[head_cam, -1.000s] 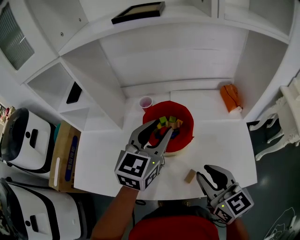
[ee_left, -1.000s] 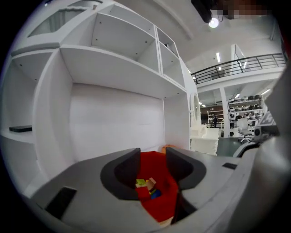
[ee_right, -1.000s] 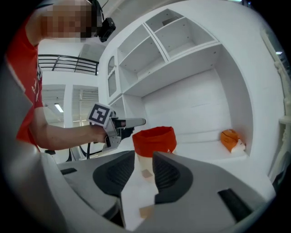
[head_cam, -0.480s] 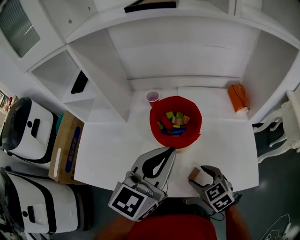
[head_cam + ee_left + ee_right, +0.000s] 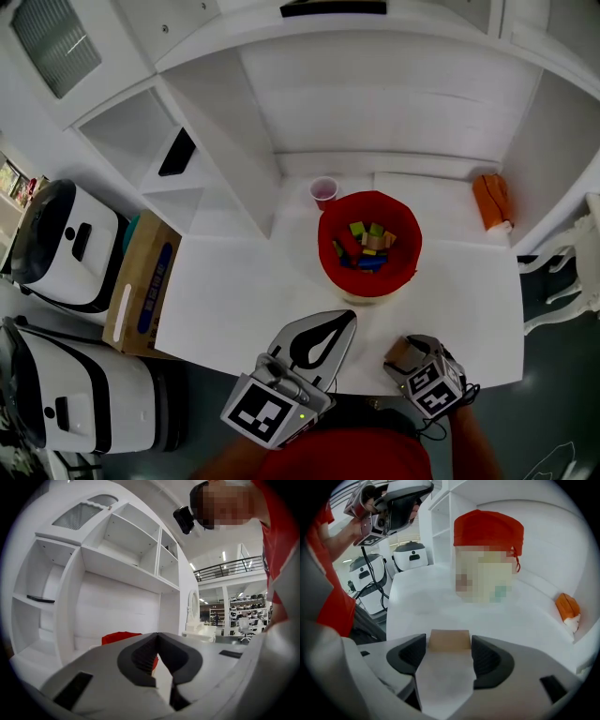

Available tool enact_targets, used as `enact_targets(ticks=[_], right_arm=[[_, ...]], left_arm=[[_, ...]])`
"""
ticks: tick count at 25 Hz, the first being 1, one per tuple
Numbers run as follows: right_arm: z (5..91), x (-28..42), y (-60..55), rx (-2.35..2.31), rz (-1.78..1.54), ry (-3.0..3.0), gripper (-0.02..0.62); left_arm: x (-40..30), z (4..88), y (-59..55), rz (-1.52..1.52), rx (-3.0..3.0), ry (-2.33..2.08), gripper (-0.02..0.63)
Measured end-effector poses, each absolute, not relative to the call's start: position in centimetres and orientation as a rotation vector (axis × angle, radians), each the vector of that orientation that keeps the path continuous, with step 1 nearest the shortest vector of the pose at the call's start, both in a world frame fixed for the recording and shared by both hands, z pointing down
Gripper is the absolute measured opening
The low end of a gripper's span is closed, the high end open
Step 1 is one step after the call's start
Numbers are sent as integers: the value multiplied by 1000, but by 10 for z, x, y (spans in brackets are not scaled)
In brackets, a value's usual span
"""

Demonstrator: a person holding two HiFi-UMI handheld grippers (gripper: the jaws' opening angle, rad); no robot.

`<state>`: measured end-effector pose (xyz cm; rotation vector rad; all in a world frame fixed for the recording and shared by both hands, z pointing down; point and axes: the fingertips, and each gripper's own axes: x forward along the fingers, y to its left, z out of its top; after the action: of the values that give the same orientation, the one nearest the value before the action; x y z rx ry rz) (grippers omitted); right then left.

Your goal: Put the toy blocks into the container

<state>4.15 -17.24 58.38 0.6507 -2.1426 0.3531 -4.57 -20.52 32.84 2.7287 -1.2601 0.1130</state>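
Note:
The red container [image 5: 408, 267] stands mid-table with several coloured blocks [image 5: 367, 246] inside; it also shows in the left gripper view [image 5: 119, 638] and the right gripper view [image 5: 487, 527]. A tan block [image 5: 401, 352] [image 5: 449, 643] lies on the white table [image 5: 234, 291] near its front edge. My right gripper [image 5: 406, 348] [image 5: 448, 637] points down over it, and its jaws have just been opening, with the block between the fingertips. My left gripper [image 5: 351, 318] [image 5: 157, 635] is shut and empty, held level at the table's front edge, short of the container.
A pink cup [image 5: 323, 191] stands behind the container on the left. An orange object [image 5: 492, 200] lies at the back right. A white shelf unit [image 5: 216, 150] rises at the left and back. A cardboard box [image 5: 142, 286] and white machines [image 5: 66, 244] sit left of the table.
The left gripper drew back from above the container to the table's front edge and shut. The right gripper dropped and tilted down over the tan block, jaws spreading around it.

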Motion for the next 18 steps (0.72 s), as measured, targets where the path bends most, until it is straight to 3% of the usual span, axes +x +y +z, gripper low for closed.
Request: enact_targets(ticks=[2, 9, 18], right_arm=[[583, 41, -172, 658, 397, -2156, 288], [555, 43, -174, 748, 488, -2301, 282], [354, 32, -236, 1016, 465, -2838, 284]], left_arm=[[-45, 330, -205, 111, 2724, -1257, 9], [-44, 330, -209, 79, 2733, -1252, 9], [-50, 320, -225, -24, 2774, -1298, 9]])
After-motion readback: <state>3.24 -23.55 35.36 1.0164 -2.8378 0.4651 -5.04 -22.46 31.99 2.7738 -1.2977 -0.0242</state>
